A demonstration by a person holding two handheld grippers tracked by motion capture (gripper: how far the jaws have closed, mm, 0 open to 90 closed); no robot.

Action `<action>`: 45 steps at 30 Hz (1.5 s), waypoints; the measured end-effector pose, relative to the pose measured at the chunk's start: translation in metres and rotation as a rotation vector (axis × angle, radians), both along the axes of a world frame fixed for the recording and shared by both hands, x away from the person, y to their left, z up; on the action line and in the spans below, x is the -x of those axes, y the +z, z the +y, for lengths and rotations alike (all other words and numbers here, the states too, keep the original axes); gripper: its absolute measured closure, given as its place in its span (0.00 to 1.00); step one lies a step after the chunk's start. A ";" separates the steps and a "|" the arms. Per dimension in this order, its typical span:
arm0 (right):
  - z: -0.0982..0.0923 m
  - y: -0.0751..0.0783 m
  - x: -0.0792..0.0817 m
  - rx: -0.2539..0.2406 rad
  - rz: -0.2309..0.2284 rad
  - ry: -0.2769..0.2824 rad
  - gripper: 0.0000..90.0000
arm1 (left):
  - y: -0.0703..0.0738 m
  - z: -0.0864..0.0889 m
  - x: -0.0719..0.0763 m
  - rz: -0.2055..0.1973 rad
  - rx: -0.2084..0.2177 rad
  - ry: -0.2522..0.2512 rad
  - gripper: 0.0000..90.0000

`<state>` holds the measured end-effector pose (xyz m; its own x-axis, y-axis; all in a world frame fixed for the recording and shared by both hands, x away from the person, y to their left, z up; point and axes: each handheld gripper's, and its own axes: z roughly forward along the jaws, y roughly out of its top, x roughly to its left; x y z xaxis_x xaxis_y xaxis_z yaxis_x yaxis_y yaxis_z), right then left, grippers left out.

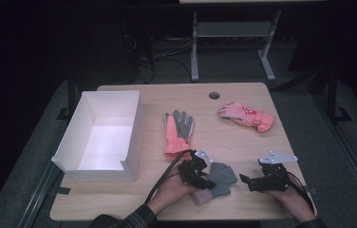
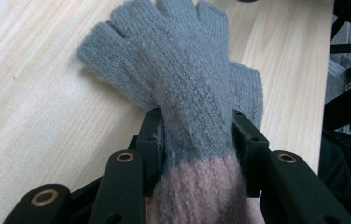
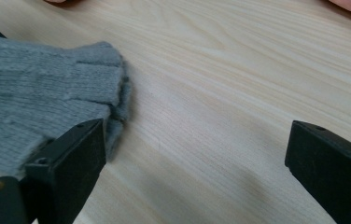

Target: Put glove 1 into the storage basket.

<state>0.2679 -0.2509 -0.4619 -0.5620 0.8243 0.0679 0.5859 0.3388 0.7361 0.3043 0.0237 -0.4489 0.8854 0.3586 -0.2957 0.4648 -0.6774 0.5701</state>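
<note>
Up Close: A Grey Glove Caught at the Cuff

Nearest the person's edge of the table (image 1: pixel 243 95), the grey knitted glove (image 1: pixel 221 175) lay flat, its pink cuff toward the person and its stubby fingers pointing away. The left gripper (image 1: pixel 204 178) sat right on top of that glove's wrist; in the left gripper view its black jaws pressed against both sides of the wool where grey met pink (image 2: pixel 197 149), clenched on the glove. Just to the right of the glove, the right gripper (image 1: pixel 250 181) rested low over the wood, apart from the knit. In the right gripper view its jaws stood wide and released, bare tabletop between them, with one jaw's tip overlapping the glove's frayed edge (image 3: pixel 61 93); whether it touched I could not tell.

Beyond the grey glove, a little to its left, a second glove (image 1: pixel 179 133) in pink and grey lay flat. Farther left of it stood an open white box (image 1: pixel 103 137). Farthest off, beyond and to the right, lay a pink padded glove (image 1: pixel 245 115), near a round hole (image 1: pixel 214 95) in the tabletop.
</note>
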 end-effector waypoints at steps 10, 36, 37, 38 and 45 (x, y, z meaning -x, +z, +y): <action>0.001 -0.002 0.000 0.004 -0.019 -0.022 0.06 | 0.017 0.011 -0.003 -0.005 0.040 0.009 0.69; 0.001 -0.007 -0.003 -0.026 -0.038 -0.039 0.06 | 0.102 0.073 -0.029 -0.071 0.107 0.136 0.69; 0.001 -0.007 -0.003 -0.025 -0.037 -0.037 0.06 | 0.102 0.073 -0.029 -0.071 0.107 0.136 0.69; 0.000 -0.007 -0.003 -0.023 -0.041 -0.036 0.06 | 0.109 0.078 -0.031 -0.082 0.117 0.142 0.69; 0.000 -0.008 -0.003 -0.022 -0.041 -0.033 0.06 | 0.129 0.099 -0.036 -0.109 0.149 0.178 0.69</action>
<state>0.2712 -0.2508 -0.4699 -0.5376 0.8408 0.0636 0.5658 0.3037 0.7665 0.3399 0.1231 -0.3198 0.8421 0.4711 -0.2626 0.4990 -0.4957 0.7108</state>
